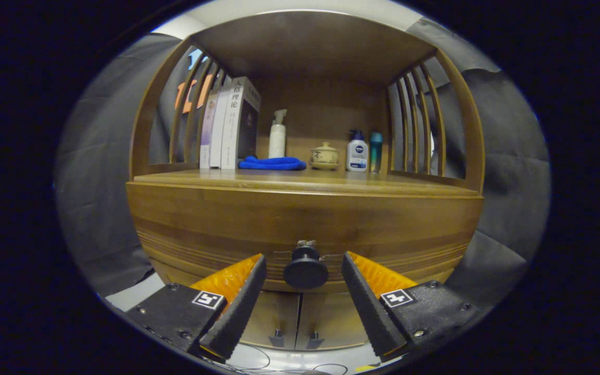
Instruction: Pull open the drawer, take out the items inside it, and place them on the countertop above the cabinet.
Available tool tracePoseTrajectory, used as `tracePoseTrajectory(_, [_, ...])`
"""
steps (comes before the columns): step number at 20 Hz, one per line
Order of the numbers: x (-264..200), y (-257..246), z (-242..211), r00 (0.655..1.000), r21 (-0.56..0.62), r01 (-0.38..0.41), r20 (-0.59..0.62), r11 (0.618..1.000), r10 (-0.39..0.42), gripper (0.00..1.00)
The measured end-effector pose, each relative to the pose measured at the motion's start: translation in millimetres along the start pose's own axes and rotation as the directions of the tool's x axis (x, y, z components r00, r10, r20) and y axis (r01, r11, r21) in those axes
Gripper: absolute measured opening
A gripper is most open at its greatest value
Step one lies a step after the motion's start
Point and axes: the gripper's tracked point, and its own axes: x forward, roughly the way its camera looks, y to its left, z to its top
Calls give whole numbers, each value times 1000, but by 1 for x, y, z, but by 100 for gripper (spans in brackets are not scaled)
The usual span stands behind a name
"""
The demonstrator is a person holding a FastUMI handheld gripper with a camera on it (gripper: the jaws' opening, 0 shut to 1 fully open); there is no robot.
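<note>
Gripper fingers spread wide, holding nothing, one round dark knob sitting right between the tips on the closed drawer. Countertop above carries three books, one blue cloth, three bottles, one lidded ceramic pot.

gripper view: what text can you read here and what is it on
"人格理论": spine of the grey book on the countertop.
Two books beside it: spines too blurred.
Blue-capped white bottle: label too small.
Ceramic jar: mark unreadable.
Gripper, open either side of the drawer knob: square code tags on its fingers, no words.
</note>
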Motion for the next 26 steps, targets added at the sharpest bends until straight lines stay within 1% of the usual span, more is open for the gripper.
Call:
tracePoseTrajectory(6, [9, 1, -3, 1000, 41, -7, -25, 999, 8, 66])
tracePoseTrajectory(9, [9, -2, -4, 1000, 34, 0, -30, 999, 1, 51])
tracePoseTrajectory(12, [9, 0, -4, 998, 37, 0, -58, 999, 2, 44])
tracePoseTrajectory(15, [8, -1, -4, 997, 30, -2, -78, 1000, 5, 39])
tracePoseTrajectory(18, [3, 0, -4, 996, 28, -1, -88, 1000, 4, 37])
tracePoseTrajectory(26, [-42, -1, -15, 994, 38, -10, -110, 999, 14, 37])
